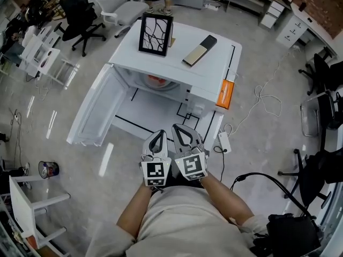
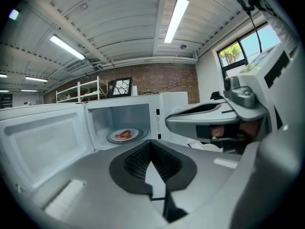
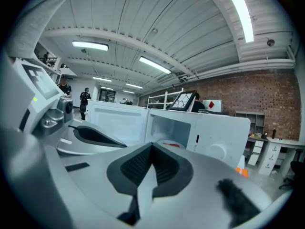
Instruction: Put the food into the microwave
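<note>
The person holds both grippers out in front of the body, on the near side of the microwave [image 1: 177, 63]. The left gripper [image 1: 158, 135] and the right gripper [image 1: 180, 128] sit side by side, very close together. Both point at the microwave and tip a little down. Each one has its jaws shut tight, with nothing between them. The right gripper is a bit nearer the microwave. The left arm [image 1: 135, 212] and the right arm [image 1: 229, 201] are bare and reach forward.
</note>
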`<action>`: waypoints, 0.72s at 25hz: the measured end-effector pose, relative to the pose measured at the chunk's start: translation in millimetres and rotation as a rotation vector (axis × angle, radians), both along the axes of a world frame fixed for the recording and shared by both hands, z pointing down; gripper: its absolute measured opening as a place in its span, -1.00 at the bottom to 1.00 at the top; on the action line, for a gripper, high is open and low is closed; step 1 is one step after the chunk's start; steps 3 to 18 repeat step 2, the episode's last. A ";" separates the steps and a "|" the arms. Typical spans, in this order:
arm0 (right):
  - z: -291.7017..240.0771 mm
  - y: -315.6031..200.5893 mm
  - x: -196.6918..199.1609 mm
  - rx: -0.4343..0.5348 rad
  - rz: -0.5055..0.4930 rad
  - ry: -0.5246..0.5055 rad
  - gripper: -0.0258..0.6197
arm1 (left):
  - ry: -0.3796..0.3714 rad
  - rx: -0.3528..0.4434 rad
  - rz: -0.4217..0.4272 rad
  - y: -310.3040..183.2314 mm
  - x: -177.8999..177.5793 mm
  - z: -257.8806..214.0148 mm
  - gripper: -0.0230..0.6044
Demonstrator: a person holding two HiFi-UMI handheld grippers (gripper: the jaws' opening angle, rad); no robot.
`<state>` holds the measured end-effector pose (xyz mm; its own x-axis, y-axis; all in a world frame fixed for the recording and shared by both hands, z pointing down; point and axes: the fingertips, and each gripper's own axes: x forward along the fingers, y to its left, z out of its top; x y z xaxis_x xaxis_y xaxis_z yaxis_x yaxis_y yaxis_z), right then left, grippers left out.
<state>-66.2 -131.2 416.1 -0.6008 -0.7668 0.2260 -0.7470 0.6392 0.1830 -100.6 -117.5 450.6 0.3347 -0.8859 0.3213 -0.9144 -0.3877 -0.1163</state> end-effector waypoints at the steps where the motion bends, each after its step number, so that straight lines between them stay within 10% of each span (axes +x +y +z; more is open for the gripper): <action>1: -0.4 -0.2 -1.2 0.002 -0.001 0.002 -0.89 | -0.001 -0.001 -0.001 0.0 -1.1 0.6 -0.91; 18: -0.7 -0.5 -2.2 0.005 -0.002 0.003 -0.89 | -0.001 -0.002 -0.002 -0.1 -2.1 1.2 -0.91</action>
